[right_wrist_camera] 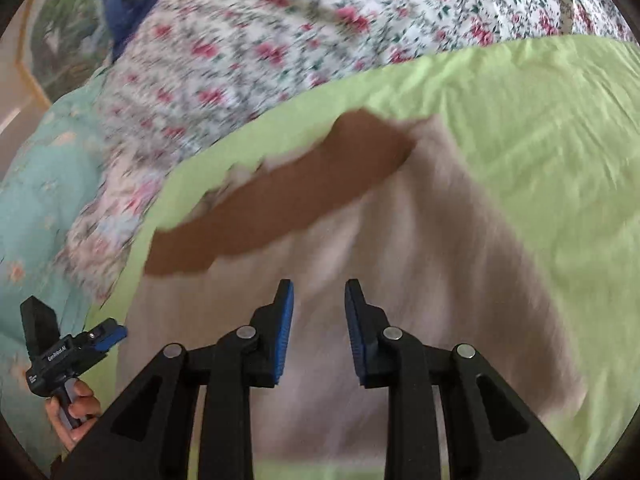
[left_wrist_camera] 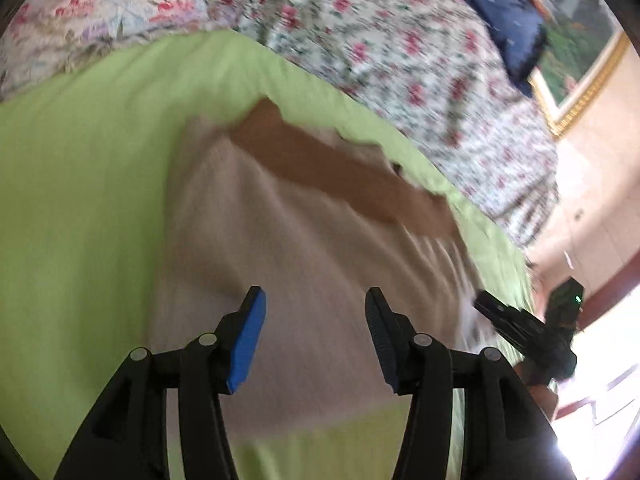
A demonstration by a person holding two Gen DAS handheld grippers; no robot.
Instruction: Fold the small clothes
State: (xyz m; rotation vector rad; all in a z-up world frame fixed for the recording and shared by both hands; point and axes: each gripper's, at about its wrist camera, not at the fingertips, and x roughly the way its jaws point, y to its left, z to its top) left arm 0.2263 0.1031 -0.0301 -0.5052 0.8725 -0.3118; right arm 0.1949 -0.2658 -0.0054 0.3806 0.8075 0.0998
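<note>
A bed spread with a lime-green sheet (left_wrist_camera: 80, 160) fills both views, motion-blurred throughout. Nearest the left wrist camera, the left claw (left_wrist_camera: 316, 336) stands wide apart, its 2 blue-padded fingers holding nothing. The right claw (right_wrist_camera: 319, 328) in its own view is parted too — a narrower gap, also holding nothing. Beneath and just beyond both lies the task's garment, a pale beige piece of small clothing (right_wrist_camera: 420, 248) spread on the green sheet, with a brown band (right_wrist_camera: 280, 200) along its far edge. In the left view the right claw appears at the garment's right edge; in the right view the left claw shows low at the left, gripped by a hand (right_wrist_camera: 74, 412). Farther off lies a rose-print floral quilt (left_wrist_camera: 380, 40), then a dark blue cushion (left_wrist_camera: 492, 4) and a gilt-framed picture (left_wrist_camera: 576, 64) — all soft with blur.
</note>
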